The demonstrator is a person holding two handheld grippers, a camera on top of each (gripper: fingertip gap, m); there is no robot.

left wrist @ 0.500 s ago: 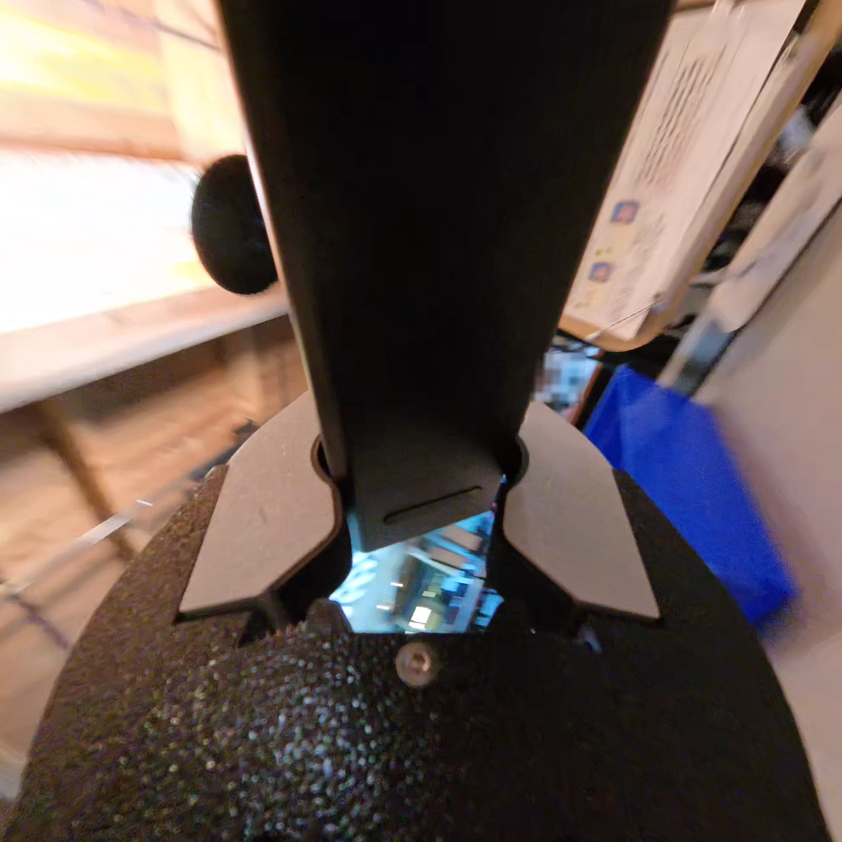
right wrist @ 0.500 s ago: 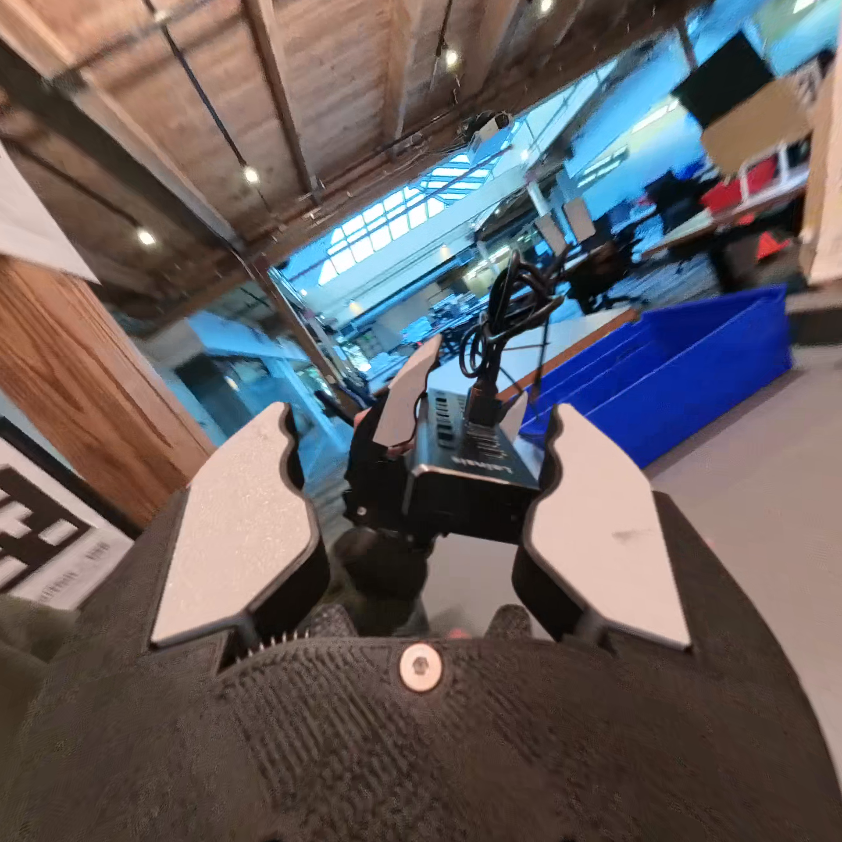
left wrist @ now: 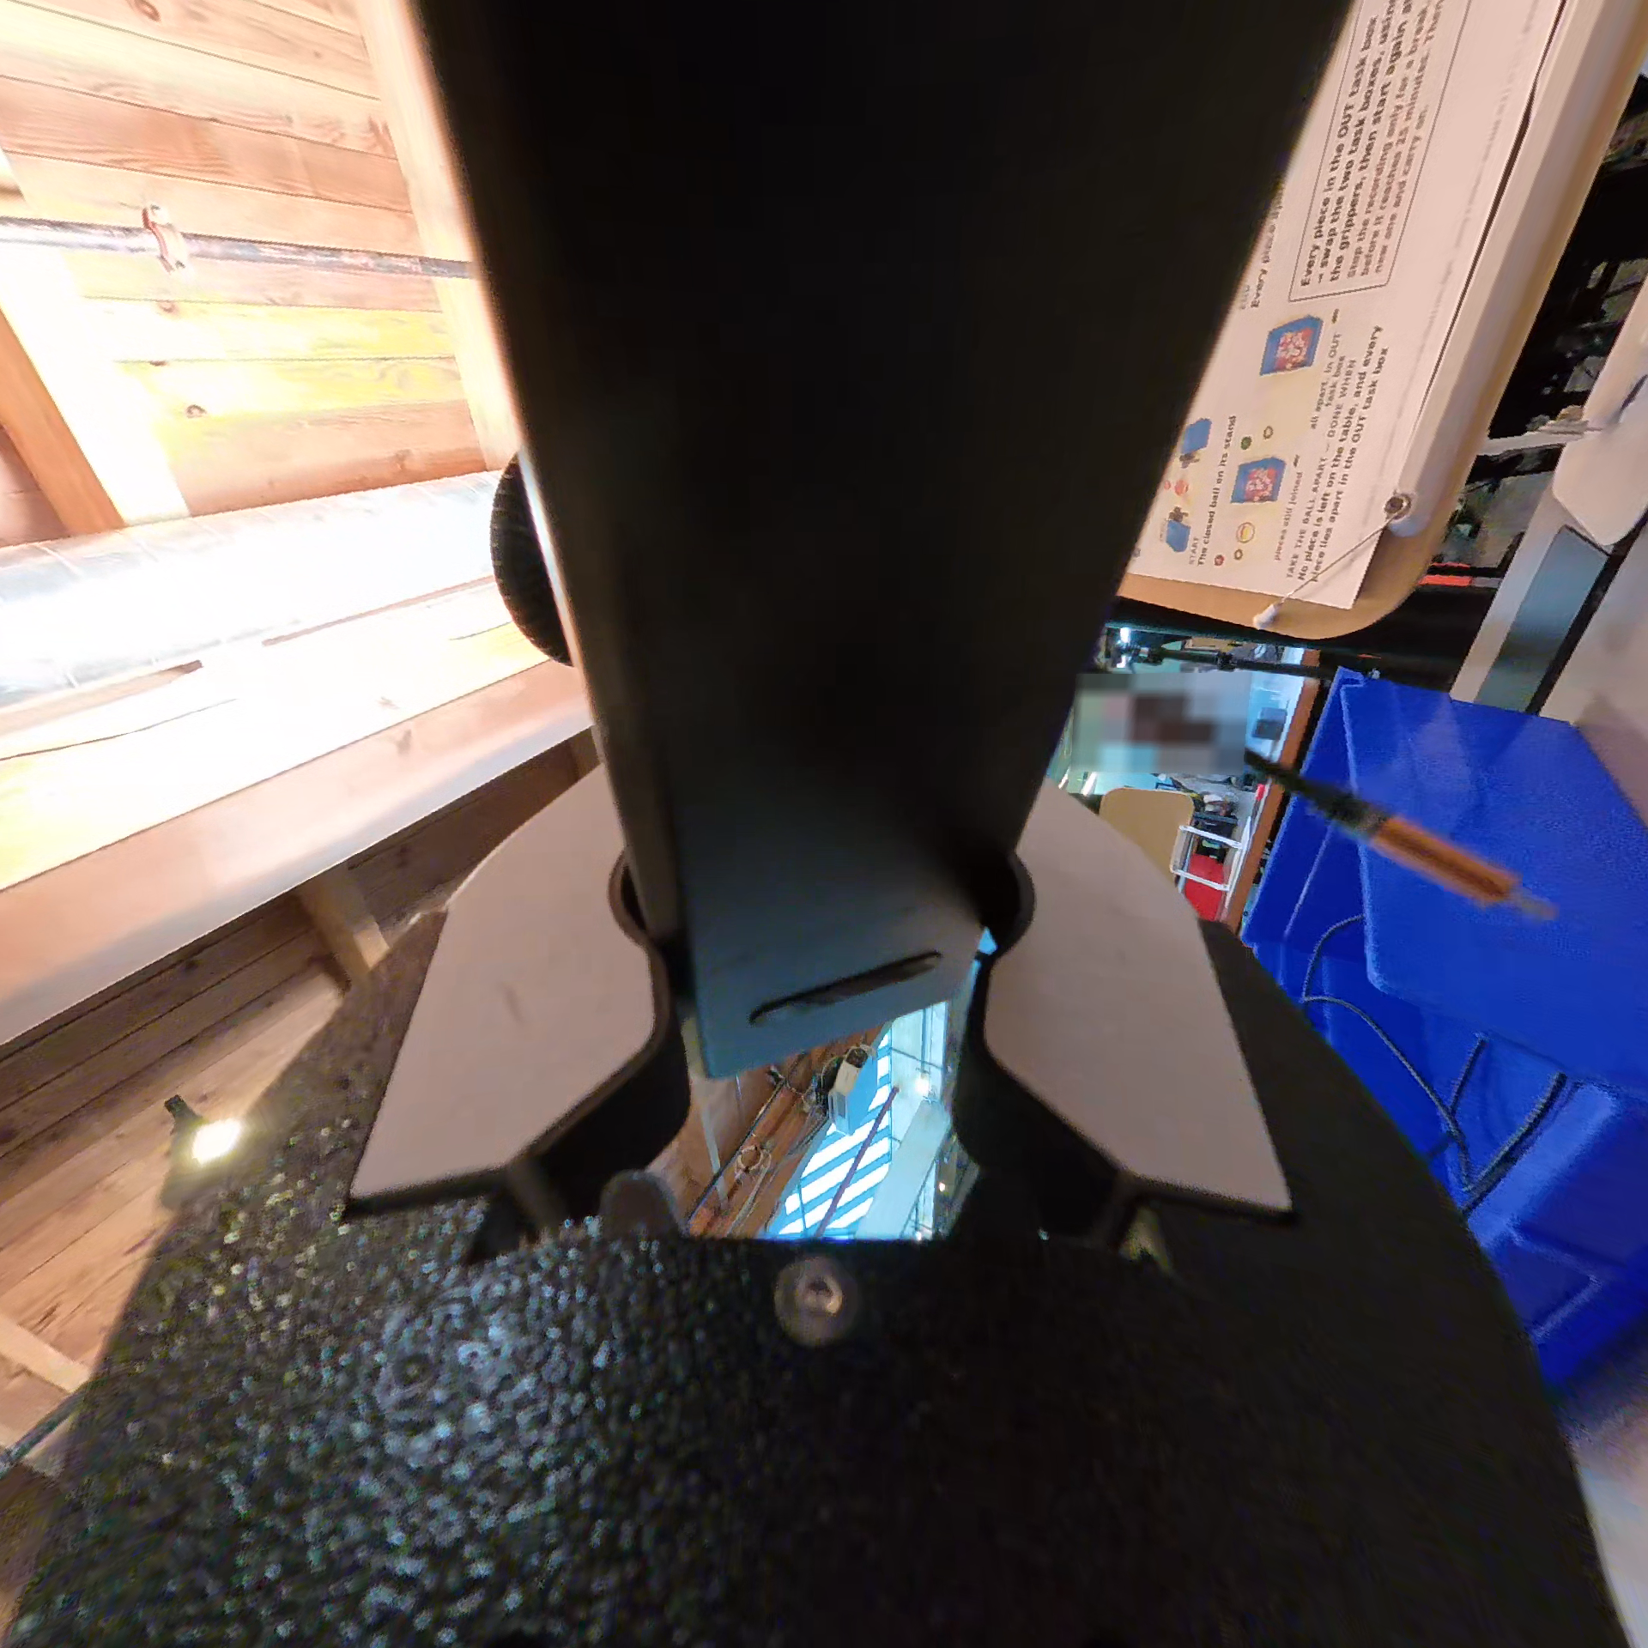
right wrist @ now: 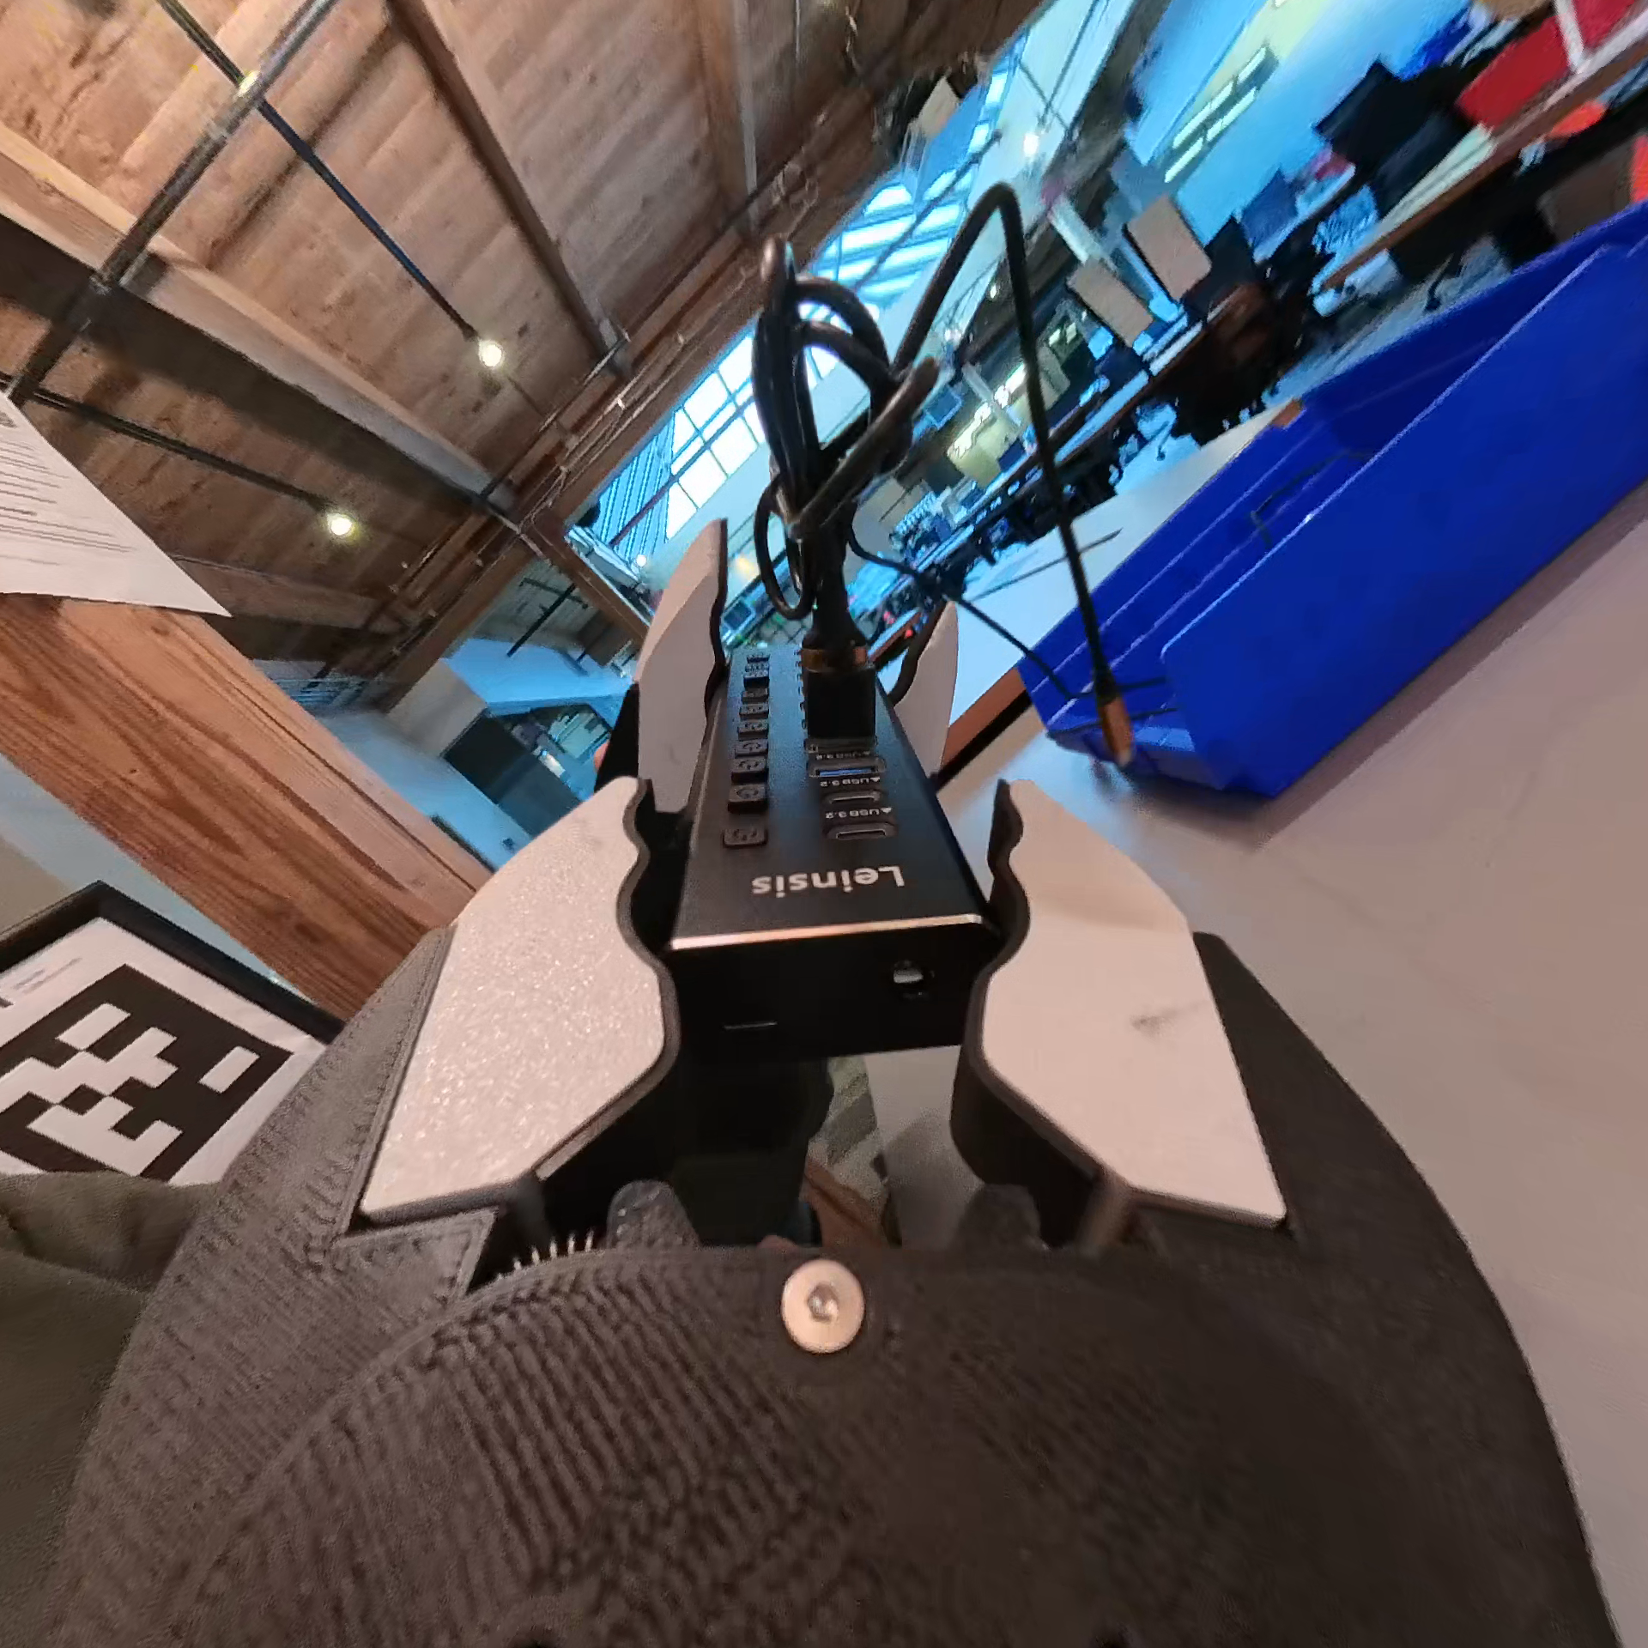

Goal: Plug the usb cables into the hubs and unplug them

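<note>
A black USB hub [right wrist: 803, 901] is held up in the air between both grippers. My left gripper [left wrist: 825, 883] is shut on the hub [left wrist: 847, 446], whose dark underside fills the left wrist view. In the right wrist view the left gripper's pale fingers [right wrist: 687, 660] clamp the hub's far part. My right gripper [right wrist: 820, 803] is shut on the hub's near end, one finger on each side. A black USB cable [right wrist: 834, 696] is plugged into a far port, with its loops bundled above. Its loose copper-coloured plug [right wrist: 1115, 722] dangles to the right and shows blurred in the left wrist view [left wrist: 1427, 856].
A blue bin [right wrist: 1338, 580] with thin cables in it stands on the grey table [right wrist: 1382, 936] to the right; it also shows in the left wrist view [left wrist: 1516, 1025]. A wooden post [right wrist: 178, 758] and a black-and-white marker card [right wrist: 116, 1052] are on the left. A printed sheet on a board [left wrist: 1320, 357] hangs above. Left tips to right tips: about 11 centimeters.
My right gripper has moved forward onto the hub's near end and its fingers have narrowed around it. The left gripper still holds the hub. The dangling plug has swung into the left wrist view.
</note>
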